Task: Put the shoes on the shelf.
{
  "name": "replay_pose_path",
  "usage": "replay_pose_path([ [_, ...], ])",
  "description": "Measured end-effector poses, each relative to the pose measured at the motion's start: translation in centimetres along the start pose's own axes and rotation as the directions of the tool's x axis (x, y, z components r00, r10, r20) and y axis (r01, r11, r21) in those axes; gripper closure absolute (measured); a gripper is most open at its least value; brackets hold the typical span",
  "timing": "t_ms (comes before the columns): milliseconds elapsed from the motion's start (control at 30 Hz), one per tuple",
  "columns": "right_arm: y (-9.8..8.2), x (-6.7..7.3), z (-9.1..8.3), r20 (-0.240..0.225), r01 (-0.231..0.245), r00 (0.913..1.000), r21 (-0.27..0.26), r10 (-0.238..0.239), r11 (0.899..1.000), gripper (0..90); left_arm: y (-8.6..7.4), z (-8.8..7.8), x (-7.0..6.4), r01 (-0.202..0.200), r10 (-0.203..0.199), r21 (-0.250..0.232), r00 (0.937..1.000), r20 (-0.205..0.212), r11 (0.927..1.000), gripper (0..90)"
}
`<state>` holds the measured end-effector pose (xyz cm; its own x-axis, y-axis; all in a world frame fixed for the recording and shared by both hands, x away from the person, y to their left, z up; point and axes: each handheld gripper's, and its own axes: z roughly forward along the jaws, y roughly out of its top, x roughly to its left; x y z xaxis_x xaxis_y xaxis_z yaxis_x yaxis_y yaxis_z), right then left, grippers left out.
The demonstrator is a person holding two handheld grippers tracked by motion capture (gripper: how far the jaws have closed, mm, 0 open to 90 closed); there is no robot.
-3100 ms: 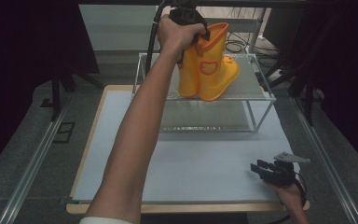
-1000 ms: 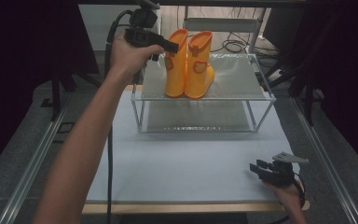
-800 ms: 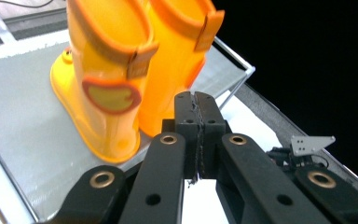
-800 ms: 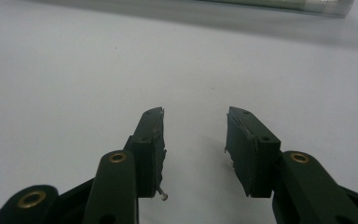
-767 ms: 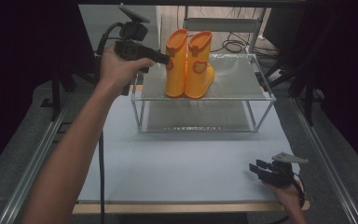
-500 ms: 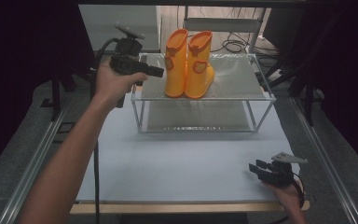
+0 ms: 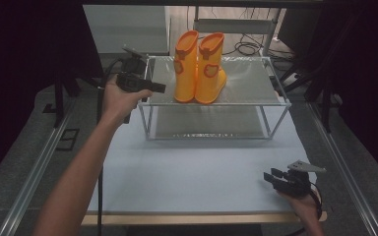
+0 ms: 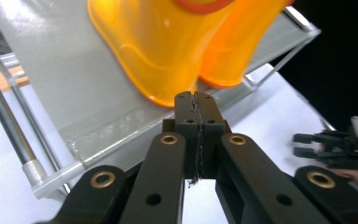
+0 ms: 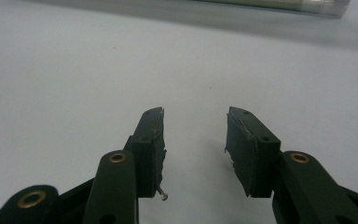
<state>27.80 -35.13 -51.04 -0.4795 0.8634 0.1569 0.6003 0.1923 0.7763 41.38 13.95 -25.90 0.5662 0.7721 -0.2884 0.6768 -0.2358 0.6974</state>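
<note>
Dark walls stand all around our table (image 7: 192,172), which has a pale blue top. On it, at the far side, sits a shelf (image 7: 246,81) with a thin metal frame and see-through levels. We see two orange rain boots (image 7: 199,66) standing upright on the top level, side by side and touching, toes pointing to our right. They look neat there, like shoes put away as a pair.

Our left gripper (image 7: 150,87) hangs just beside the shelf's left edge, near the boots but not touching them. Its jaws are pressed together with nothing between them. Our right gripper (image 7: 274,178) rests low at the near right corner of the table, well apart from the boots, jaws partly spread and holding nothing. It seems to be waiting.

Each boot has a darker orange patch near the top. We cannot read any words or brand on them.
</note>
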Motion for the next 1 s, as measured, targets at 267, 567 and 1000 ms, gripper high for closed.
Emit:
replay_pose_path([
  [267, -0.2, -0.2, -0.1, 0.004, -0.01, 0.9999, -0.002, 0.01, 1.0, 56.1, -0.7, 2.8, 1.6, 0.035, -0.034, 0.024, 0.9992, -0.021, 0.9991, 90.0],
  [567, -0.1, -0.4, 0.1, 0.0, -0.011, 0.9999, -0.01, 0.011, 1.0, 56.1, -0.6, 4.8, 2.6, 0.052, -0.051, 0.03, 0.9981, -0.035, 0.9982, 90.0],
  [1000, -0.3, -0.5, -0.1, 0.001, -0.021, 0.9998, -0.01, 0.021, 1.0, 56.2, -0.3, 6.5, 2.7, 0.069, -0.068, 0.034, 0.9968, -0.043, 0.997, 90.0],
])
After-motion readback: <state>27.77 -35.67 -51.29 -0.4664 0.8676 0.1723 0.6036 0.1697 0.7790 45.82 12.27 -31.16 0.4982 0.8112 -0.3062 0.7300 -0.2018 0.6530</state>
